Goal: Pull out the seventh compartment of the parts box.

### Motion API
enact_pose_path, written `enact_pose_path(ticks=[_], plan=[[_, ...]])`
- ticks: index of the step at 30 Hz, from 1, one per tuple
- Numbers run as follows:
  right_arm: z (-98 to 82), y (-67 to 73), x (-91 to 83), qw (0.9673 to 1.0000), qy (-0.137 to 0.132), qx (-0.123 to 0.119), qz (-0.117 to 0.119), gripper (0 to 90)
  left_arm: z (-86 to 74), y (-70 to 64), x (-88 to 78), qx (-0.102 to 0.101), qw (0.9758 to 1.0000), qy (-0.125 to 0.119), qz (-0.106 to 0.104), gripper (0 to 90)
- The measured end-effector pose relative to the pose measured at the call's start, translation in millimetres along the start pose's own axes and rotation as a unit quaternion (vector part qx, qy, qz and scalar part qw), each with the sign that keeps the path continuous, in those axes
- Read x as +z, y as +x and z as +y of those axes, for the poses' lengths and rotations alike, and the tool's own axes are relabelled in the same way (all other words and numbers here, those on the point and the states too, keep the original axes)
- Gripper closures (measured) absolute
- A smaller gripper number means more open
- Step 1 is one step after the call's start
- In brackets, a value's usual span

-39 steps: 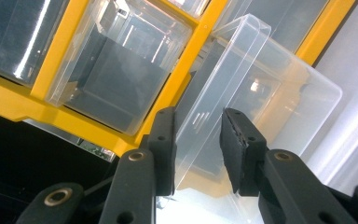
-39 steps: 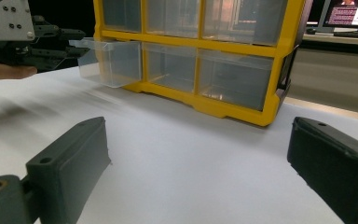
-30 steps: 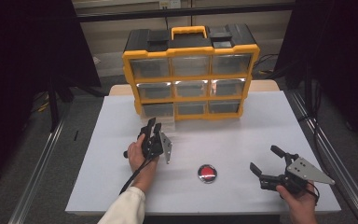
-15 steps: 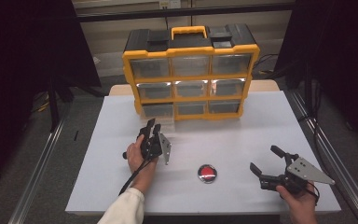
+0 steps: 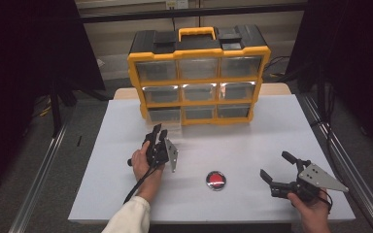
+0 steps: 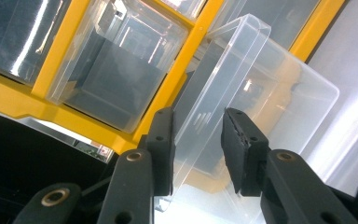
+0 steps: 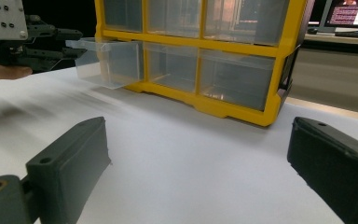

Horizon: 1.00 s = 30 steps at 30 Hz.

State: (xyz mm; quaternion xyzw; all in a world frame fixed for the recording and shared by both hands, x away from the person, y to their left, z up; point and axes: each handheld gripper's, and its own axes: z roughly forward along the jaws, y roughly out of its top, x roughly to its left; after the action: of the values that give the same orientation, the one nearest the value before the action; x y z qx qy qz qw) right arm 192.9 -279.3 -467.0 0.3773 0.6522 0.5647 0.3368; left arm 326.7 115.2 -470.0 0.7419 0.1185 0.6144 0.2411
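Nearest us, our right gripper [image 5: 276,175] rests on the white table [image 5: 252,145] well right of the yellow drawer organizer [image 5: 199,77], jaws spread wide and empty. A round red disc [image 5: 216,180] lies in front of the organizer. Our left gripper [image 6: 196,140] pinches the front lip of the clear bottom-left drawer [image 6: 242,107], which sits partly pulled out of the organizer.

Left hand-held gripper [image 6: 198,154] part-closed, right hand-held gripper [image 5: 276,171] agape
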Motion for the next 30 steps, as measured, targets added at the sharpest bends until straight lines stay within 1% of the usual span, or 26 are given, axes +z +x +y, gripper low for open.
enact_pose_path(ticks=[3, 6, 11, 12, 15, 16, 21, 23, 25, 26, 28, 29, 30], plan=[[0.0, 0.2, 0.5, 1.0000, 0.001, 0.001, 0.002, 4.9, -0.6, -0.2, -0.5, 0.000, 1.0000, 0.001, -0.002, 65.4], [0.1, 0.3, 0.9, 1.0000, 0.001, 0.000, 0.000, 4.9, -1.2, -0.7, -1.1, -0.007, 1.0000, 0.002, -0.004, 65.1], [0.4, 0.5, 2.2, 1.0000, 0.003, -0.001, 0.001, 4.8, -1.7, 0.4, -2.5, -0.008, 0.9999, 0.005, -0.005, 64.8], [0.4, 0.5, 2.2, 1.0000, 0.003, -0.001, 0.001, 4.8, -1.6, 1.0, -2.5, -0.004, 1.0000, 0.003, -0.003, 64.8], [0.5, 0.6, 3.7, 1.0000, 0.003, -0.002, 0.003, 4.8, -1.9, 1.5, -2.9, -0.006, 1.0000, 0.003, -0.003, 64.4], [0.6, 0.5, 3.7, 1.0000, 0.004, -0.002, 0.004, 4.8, -2.4, 0.8, -2.8, -0.015, 0.9999, 0.003, -0.004, 64.0], [0.7, 0.6, 4.2, 1.0000, 0.002, -0.003, 0.005, 4.8, -2.4, -0.7, -2.7, -0.024, 0.9997, 0.003, -0.008, 62.9], [0.7, 0.6, 4.2, 1.0000, 0.003, -0.004, 0.005, 4.9, -2.2, -0.7, -2.8, -0.021, 0.9997, 0.002, -0.006, 62.8], [0.8, 0.5, 4.2, 1.0000, 0.002, -0.003, 0.003, 4.8, -2.3, -1.5, -2.7, -0.026, 0.9996, 0.000, -0.008, 62.5], [0.9, 0.4, 4.2, 1.0000, 0.001, -0.003, 0.003, 4.8, -2.1, -0.9, -2.8, -0.024, 0.9997, 0.000, -0.006, 62.4], [0.9, 0.4, 4.2, 1.0000, 0.001, -0.003, 0.004, 4.8, -2.6, -0.7, -3.5, -0.032, 0.9994, 0.006, -0.011, 61.6], [0.9, 0.4, 4.3, 1.0000, 0.002, -0.003, 0.004, 4.8, -2.7, -0.1, -3.4, -0.030, 0.9995, 0.004, -0.010, 61.4], [0.9, 0.3, 4.3, 1.0000, 0.002, -0.003, 0.004, 4.8, -2.9, -1.2, -3.3, -0.040, 0.9991, 0.004, -0.009, 61.1]])
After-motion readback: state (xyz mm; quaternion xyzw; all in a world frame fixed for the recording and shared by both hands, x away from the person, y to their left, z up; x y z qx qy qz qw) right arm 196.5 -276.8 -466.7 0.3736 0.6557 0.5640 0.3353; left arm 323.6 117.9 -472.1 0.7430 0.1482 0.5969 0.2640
